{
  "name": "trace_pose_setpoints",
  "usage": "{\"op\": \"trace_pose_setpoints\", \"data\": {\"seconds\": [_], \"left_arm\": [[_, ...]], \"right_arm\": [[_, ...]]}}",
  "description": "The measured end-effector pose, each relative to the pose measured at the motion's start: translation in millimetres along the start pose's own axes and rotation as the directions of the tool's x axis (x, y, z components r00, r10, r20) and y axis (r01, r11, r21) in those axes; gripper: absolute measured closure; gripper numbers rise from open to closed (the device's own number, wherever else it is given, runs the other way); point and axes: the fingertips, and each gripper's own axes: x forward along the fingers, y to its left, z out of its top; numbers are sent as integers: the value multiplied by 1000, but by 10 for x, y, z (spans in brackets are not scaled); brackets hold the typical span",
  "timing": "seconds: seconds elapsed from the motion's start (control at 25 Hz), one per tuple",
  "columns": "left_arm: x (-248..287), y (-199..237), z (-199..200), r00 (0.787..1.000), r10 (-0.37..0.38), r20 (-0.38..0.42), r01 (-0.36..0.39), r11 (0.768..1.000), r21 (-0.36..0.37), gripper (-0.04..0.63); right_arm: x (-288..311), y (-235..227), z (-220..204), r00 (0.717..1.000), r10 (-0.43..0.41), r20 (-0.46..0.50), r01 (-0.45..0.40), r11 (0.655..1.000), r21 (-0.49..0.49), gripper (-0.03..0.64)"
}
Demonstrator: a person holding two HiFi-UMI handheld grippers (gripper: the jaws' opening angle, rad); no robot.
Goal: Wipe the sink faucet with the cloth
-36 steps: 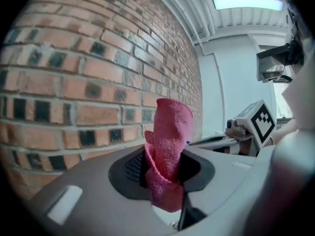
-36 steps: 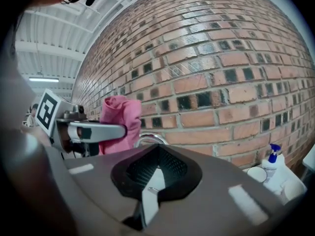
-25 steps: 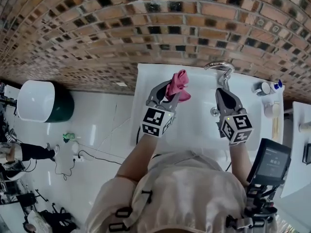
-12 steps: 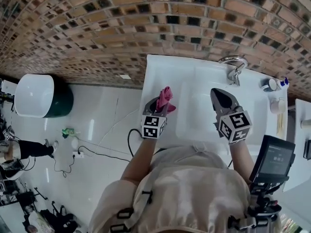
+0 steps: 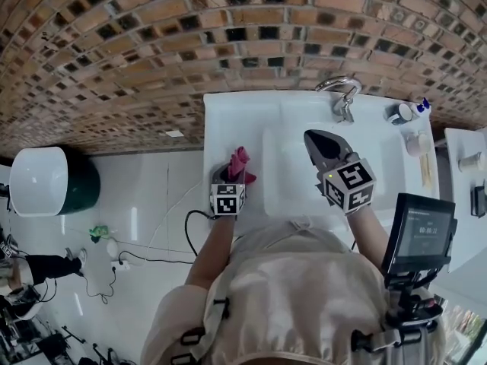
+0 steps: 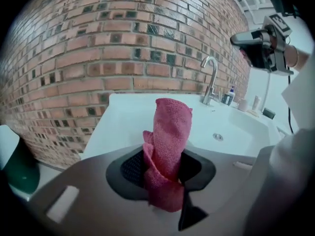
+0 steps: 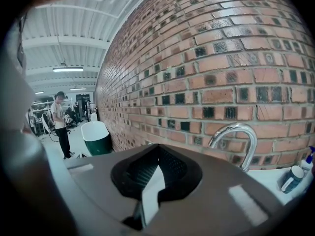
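Out by the sink's [image 5: 236,120] left rim, the left gripper [image 5: 230,176] is pinching the pink cloth [image 5: 239,163], jaws just easing wider; the right gripper [image 5: 317,141], jaws together, is hovering over the open basin; the faucet [image 5: 341,97] is standing clear beyond.

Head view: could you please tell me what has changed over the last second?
The left gripper, jaws easing open slightly yet holding the pink cloth, sank from near the faucet to the sink's left rim. The right gripper drew back. Its jaws stay shut.
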Motion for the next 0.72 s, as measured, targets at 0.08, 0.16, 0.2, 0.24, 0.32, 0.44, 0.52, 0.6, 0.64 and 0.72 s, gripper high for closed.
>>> {"op": "trace_pose_setpoints", "data": {"seconds": [0.08, 0.16, 0.2, 0.24, 0.32, 0.44, 0.52, 0.6, 0.64, 0.72], "left_arm": [[30, 18, -90, 1000, 9, -21, -9, 1000, 17, 469], [59, -13, -89, 1000, -3, -15, 3, 1000, 26, 449], [67, -26, -75, 1000, -12, -9, 12, 1000, 25, 432], [64, -27, -51, 1000, -18, 0, 18, 1000, 19, 411], [7, 8, 33, 999, -20, 32, 20, 1000, 7, 331], [-156, 66, 325, 991, -14, 130, 10, 999, 34, 301], [-285, 43, 624, 974, -24, 224, 11, 998, 61, 301], [-439, 1, 960, 948, -31, 316, 6, 997, 80, 301], [-528, -17, 1145, 931, -32, 363, 1, 996, 84, 301], [-719, -54, 1551, 890, -37, 455, -5, 996, 90, 299]], "right_arm": [[-1, -24, 5, 1000, -4, 0, 4, 1000, 1, 627], [-17, -70, 14, 1000, -15, 1, 15, 1000, 5, 627], [-22, -82, 16, 1000, -21, 0, 21, 1000, 6, 627], [-22, -81, 14, 1000, -24, -2, 24, 1000, 8, 627], [-5, -47, 0, 1000, -21, -6, 22, 1000, 11, 627], [30, -15, -24, 1000, -13, -4, 13, 1000, 15, 627], [36, -21, -39, 1000, -14, 1, 14, 1000, 26, 627], [31, -15, -30, 1000, -14, 8, 13, 999, 34, 627], [27, -7, -10, 1000, -11, 15, 11, 999, 33, 627], [22, 2, 53, 999, -7, 32, 6, 1000, 25, 627]]}}
